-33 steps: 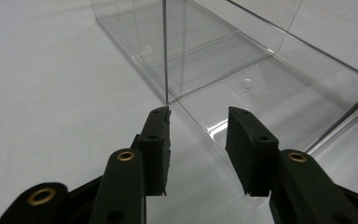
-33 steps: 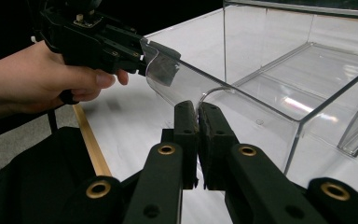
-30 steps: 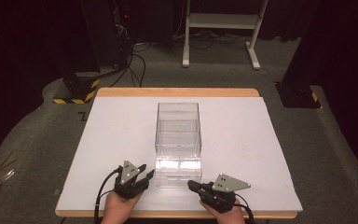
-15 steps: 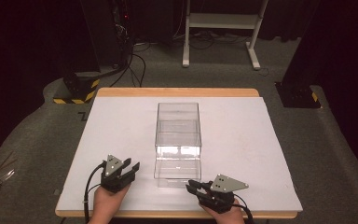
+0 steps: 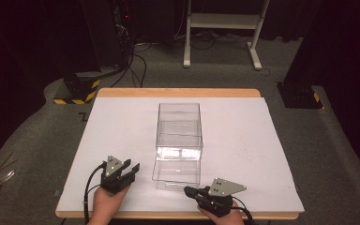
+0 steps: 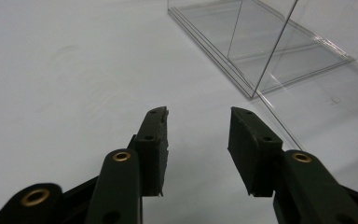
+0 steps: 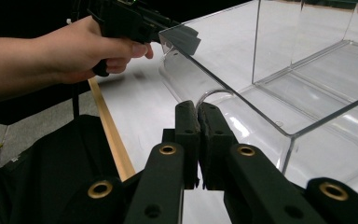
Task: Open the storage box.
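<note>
Left claw (image 5: 132,168) farther from clear box (image 5: 178,136)

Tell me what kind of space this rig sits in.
Likely a lab or recording studio, not a home. A wooden table under a white sheet stands on grey carpet amid black drapes, with cables trailing to a dark equipment stand and a hazard-striped base behind it.

A clear, colourless box (image 5: 178,140) sits on the white surface (image 5: 243,154), whose edge is pale wood. Near the box, both claws are black with grey plates and brass rivets. Beyond the surface, the grey carpet (image 5: 342,154) holds a yellow-and-black striped base (image 5: 77,89).
</note>
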`<act>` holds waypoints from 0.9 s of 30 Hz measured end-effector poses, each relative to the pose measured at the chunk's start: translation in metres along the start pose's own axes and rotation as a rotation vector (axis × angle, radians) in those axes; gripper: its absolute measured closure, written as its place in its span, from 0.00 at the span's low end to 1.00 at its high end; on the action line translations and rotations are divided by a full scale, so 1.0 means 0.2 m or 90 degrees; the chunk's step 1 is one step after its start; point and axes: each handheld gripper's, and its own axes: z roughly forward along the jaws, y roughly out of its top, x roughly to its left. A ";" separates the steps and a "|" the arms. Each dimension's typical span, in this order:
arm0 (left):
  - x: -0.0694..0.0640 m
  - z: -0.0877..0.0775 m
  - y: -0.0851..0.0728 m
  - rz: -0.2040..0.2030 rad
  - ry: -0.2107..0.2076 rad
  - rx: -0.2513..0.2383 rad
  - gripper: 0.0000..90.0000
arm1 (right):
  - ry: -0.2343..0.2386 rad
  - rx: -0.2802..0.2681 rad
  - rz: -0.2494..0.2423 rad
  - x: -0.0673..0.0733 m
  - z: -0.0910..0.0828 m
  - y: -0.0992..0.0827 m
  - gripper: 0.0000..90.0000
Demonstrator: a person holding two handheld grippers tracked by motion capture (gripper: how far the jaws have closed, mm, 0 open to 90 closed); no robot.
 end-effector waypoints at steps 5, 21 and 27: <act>-0.02 0.00 0.00 0.003 -0.009 0.002 0.64 | 0.006 0.004 -0.005 0.02 -0.02 -0.01 0.97; -0.06 0.00 0.01 0.021 -0.020 0.000 0.64 | -0.014 -0.002 0.000 0.00 -0.11 -0.03 0.95; -0.03 0.00 0.00 0.014 -0.014 0.003 0.64 | -0.036 -0.023 -0.002 0.00 -0.16 -0.01 0.92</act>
